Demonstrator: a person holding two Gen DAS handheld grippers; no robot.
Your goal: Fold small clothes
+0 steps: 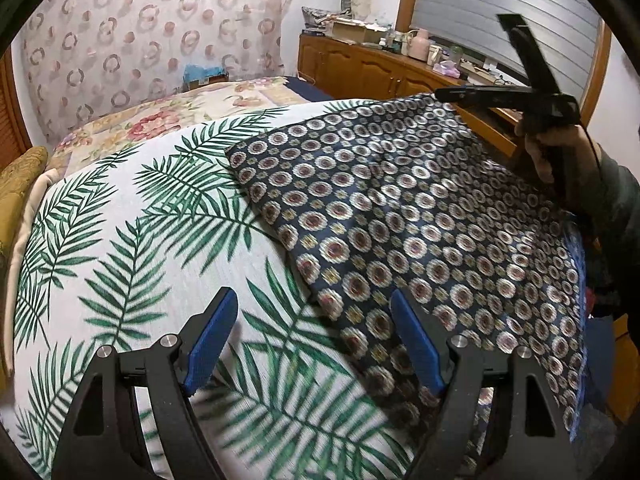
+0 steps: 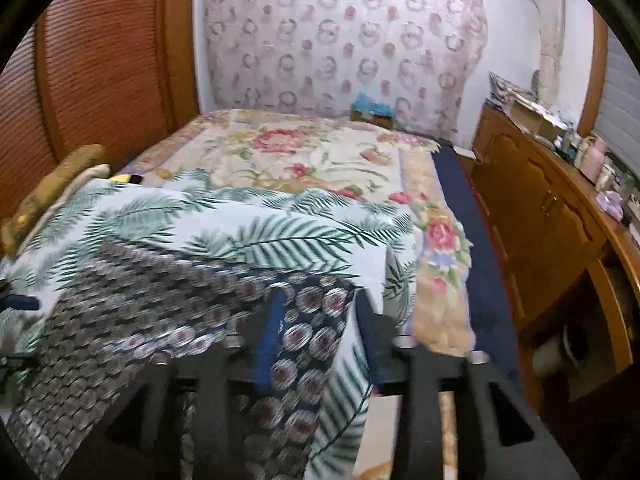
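Note:
A dark blue garment (image 1: 420,208) with rows of round flower prints lies spread on the palm-leaf sheet (image 1: 120,240) of the bed. My left gripper (image 1: 312,328) hovers open over the garment's near left edge. Its right finger is above the cloth, and only sheet and the cloth's edge lie between its blue pads. In the right wrist view the picture is blurred. My right gripper (image 2: 322,312) stands at the garment's (image 2: 160,304) far right corner with that corner between its fingers. The fingers are apart and not pressing on the cloth. The hand (image 1: 548,160) holding it shows in the left wrist view.
A floral quilt (image 2: 304,152) covers the bed beyond the sheet. A wooden cabinet (image 2: 540,220) with cluttered top runs along the right, across a narrow gap. A louvred wooden panel (image 2: 100,60) and a gold pillow (image 1: 20,176) are at the left. A patterned curtain (image 1: 160,32) hangs behind.

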